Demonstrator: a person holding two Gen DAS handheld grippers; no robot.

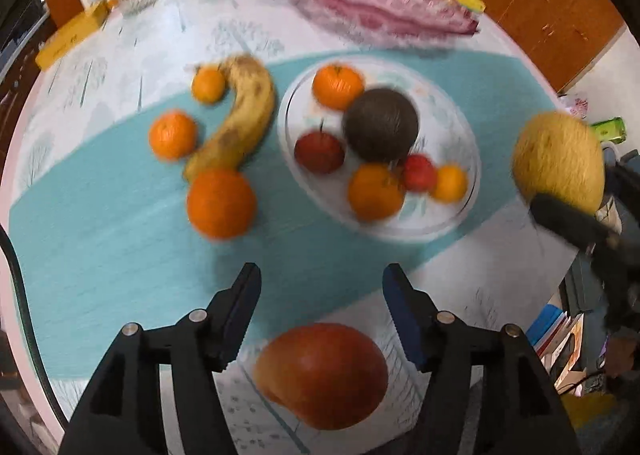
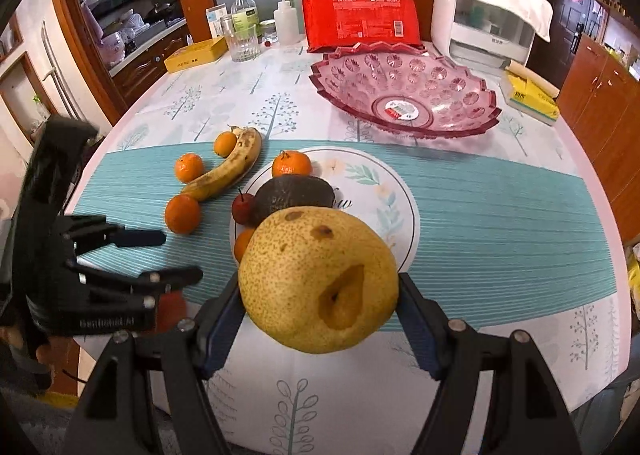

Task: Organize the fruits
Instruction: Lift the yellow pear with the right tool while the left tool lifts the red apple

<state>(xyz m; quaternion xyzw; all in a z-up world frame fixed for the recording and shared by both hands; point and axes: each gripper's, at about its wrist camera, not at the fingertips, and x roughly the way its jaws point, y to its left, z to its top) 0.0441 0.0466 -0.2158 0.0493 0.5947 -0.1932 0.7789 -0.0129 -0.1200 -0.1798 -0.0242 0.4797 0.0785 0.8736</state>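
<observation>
Roughly halfway I'd say – white plate (image 2: 404,191) mid-tabletop already has several fruits, right gripper (image 2: 320,311) clamps a pear (image 2: 320,279) above it, while the left gripper (image 1: 320,319) hangs spread over a mango (image 1: 322,375) at the near edge – banana (image 1: 240,115) and oranges still loose.

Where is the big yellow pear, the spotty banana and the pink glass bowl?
Big yellow pear (image 2: 320,279): right wrist view, middle of its skin.
Spotty banana (image 1: 240,115): left wrist view, middle of its curve.
Pink glass bowl (image 2: 436,75): right wrist view, inner wall.

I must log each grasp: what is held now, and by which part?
The right gripper holds the yellow pear, its jaws pressing the pear's two opposite sides. The left gripper is open and holds nothing.
</observation>
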